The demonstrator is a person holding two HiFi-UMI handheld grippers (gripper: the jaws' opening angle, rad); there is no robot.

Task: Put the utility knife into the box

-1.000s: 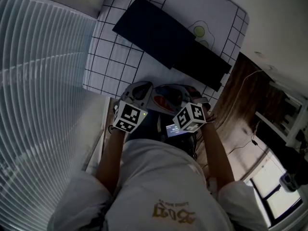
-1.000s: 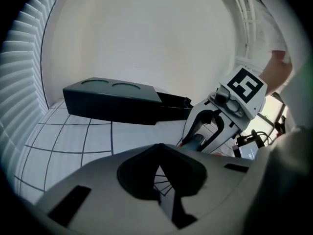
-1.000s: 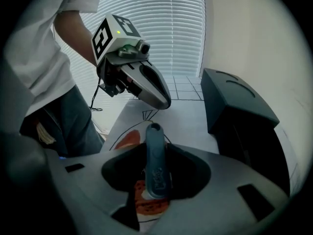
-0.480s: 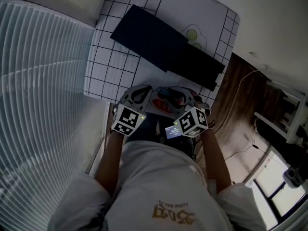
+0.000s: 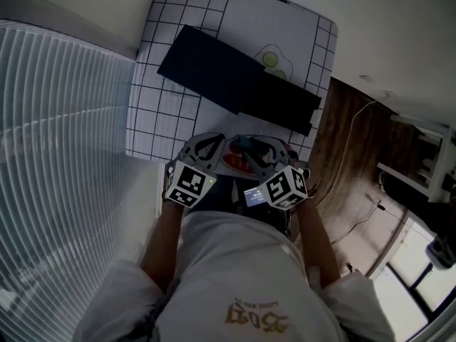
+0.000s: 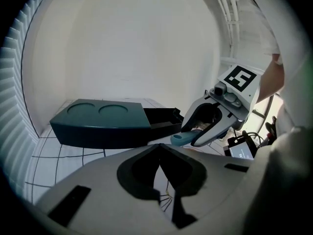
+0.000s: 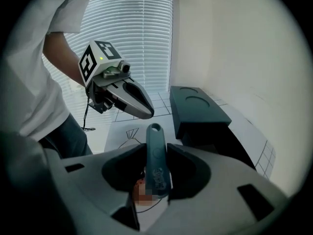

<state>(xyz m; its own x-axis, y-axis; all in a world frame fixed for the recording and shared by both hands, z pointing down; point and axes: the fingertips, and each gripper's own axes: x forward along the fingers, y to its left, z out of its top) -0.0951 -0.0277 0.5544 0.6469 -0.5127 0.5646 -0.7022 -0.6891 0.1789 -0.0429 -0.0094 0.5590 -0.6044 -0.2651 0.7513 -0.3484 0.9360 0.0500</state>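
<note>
The right tongs (image 7: 157,150) pinch the utility knife (image 7: 154,133) by its teal handle. The handle stands up between the two pads, and its rounded end, which has a small hole, sticks out past the tips. The left tongs (image 6: 159,148) are pressed together with nothing between them. In the head view both tongs sit side by side at the near edge of the desk (image 5: 162,116), close in front of the person's body. The knife is in the right tongs, lifted off the desk and apart from the box (image 5: 214,70).

The box is dark and long and lies slantwise on the white grid-lined cloth (image 5: 178,6) that covers the desk. Its lid carries two round shapes, and a lower dark section juts out from the end on the right tongs' side. Window blinds (image 5: 57,120) fill the left of the head view.
</note>
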